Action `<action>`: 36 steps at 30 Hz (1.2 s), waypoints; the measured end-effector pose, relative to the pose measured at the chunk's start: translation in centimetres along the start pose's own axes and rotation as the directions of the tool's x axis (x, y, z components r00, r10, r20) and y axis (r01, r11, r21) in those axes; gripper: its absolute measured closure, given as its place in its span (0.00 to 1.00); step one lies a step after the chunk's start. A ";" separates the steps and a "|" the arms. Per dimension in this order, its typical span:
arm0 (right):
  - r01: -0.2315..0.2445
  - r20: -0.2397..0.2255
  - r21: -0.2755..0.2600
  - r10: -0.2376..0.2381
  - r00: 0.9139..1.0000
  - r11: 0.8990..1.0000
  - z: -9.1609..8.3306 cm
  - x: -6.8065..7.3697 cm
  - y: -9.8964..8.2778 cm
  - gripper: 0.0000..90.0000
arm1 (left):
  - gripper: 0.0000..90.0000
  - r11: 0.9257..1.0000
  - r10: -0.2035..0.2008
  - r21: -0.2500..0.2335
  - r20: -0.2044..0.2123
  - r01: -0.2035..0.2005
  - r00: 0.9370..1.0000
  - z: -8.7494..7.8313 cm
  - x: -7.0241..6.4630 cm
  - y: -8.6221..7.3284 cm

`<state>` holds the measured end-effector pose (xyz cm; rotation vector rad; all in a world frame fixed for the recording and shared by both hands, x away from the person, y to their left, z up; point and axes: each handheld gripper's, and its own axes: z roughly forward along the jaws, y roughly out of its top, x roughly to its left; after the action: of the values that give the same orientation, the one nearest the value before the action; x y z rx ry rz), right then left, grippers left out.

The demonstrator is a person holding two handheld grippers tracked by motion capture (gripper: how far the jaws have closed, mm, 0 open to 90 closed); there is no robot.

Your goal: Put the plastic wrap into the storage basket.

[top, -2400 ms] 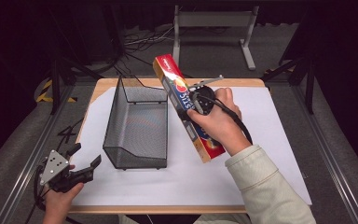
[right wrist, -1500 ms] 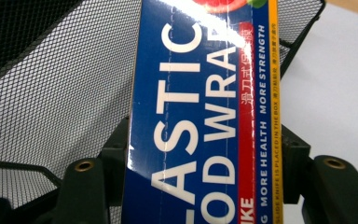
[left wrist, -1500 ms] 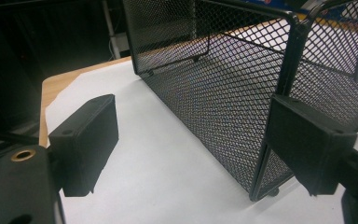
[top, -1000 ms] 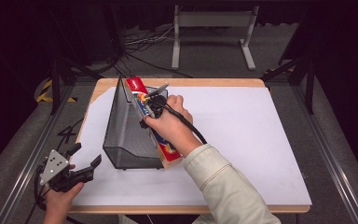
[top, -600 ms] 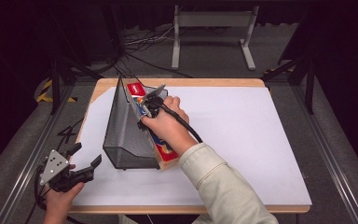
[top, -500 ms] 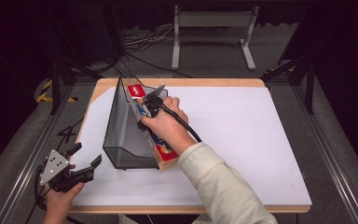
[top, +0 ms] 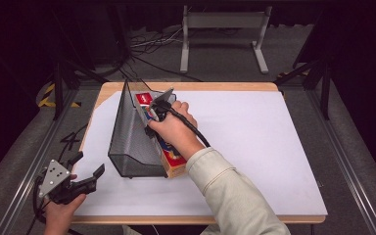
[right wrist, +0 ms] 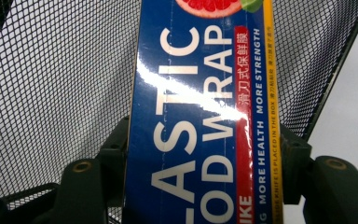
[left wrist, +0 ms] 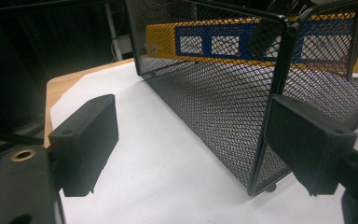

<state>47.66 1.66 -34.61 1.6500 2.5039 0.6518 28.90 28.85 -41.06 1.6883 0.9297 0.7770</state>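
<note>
The right gripper [top: 152, 113] clamps a box of plastic wrap [right wrist: 205, 116], which lies lengthwise inside the mesh basket [top: 127, 137] against its right wall. The left gripper [top: 85, 171] rests at the table's [top: 254, 147] near left corner, jaws wide and holding nothing.

The right hand-held gripper [top: 152, 113] is clamped on a long plastic wrap box [top: 172, 160], with the person's hand wrapped over its body and a black cable trailing back along the cream sleeve [top: 230, 196]. The box runs lengthwise from beyond the jaws, where its red end pokes up, to past the wrist. Directly beside this gripper, touching the box's long side, stands a black mesh tray [top: 127, 142]. The left hand-held gripper [top: 85, 174] rests well apart from the tray, at the near corner of the white-covered worktop [top: 274, 147], jaws spread with nothing between them.
</note>
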 end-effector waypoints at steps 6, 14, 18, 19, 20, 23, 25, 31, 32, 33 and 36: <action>-0.025 -0.014 0.038 0.025 1.000 0.999 0.4 -0.2 0.3 0.43 | 0.20 1.000 -0.001 0.001 -0.003 0.001 1.000 0.0 0.1 0.0; -0.032 -0.007 0.055 0.032 0.999 0.998 0.7 -0.1 0.5 0.43 | 0.20 1.000 0.001 0.000 0.005 -0.001 1.000 0.3 0.0 0.0; -0.032 -0.006 0.055 0.032 0.999 0.998 0.6 0.0 0.5 0.42 | 0.20 1.000 0.002 0.002 0.008 -0.002 1.000 0.5 0.0 0.1; -0.038 -0.014 0.051 0.039 0.999 0.998 0.5 0.0 0.6 0.40 | 0.20 1.000 0.002 0.002 0.008 -0.002 1.000 0.5 0.0 0.1; -0.043 -0.022 0.045 0.044 0.999 0.998 0.4 0.0 0.6 0.39 | 0.20 1.000 0.006 0.002 0.009 -0.006 1.000 0.5 -0.1 0.1; -0.037 -0.024 0.038 0.038 0.999 0.999 0.1 0.0 0.6 0.39 | 0.20 1.000 0.007 0.002 0.009 -0.007 1.000 0.5 -0.1 0.1; -0.030 -0.018 0.037 0.030 0.999 0.999 0.0 -0.1 0.6 0.36 | 0.20 1.000 0.005 0.003 0.009 -0.005 1.000 0.5 -0.1 0.1; -0.009 -0.037 0.023 0.010 0.999 1.000 -0.3 -0.3 0.3 0.31 | 0.20 1.000 0.007 0.003 0.008 -0.007 1.000 0.6 -0.1 0.1; -0.002 -0.040 0.015 0.003 0.999 1.000 -0.5 -0.3 0.3 0.30 | 0.20 1.000 0.007 0.003 0.008 -0.007 1.000 0.6 -0.1 0.1; 0.001 -0.047 0.006 -0.001 0.999 1.000 -0.7 -0.4 0.2 0.29 | 0.20 1.000 0.007 0.002 0.009 -0.007 1.000 0.6 -0.1 0.1; 0.012 -0.063 -0.015 -0.013 0.998 1.000 -1.3 -0.6 0.1 0.28 | 0.20 1.000 0.010 0.003 0.011 -0.010 1.000 0.7 -0.1 0.2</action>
<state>47.61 0.73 -33.46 1.6322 2.5437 0.7309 29.47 28.38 -41.07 1.6992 0.9157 0.7730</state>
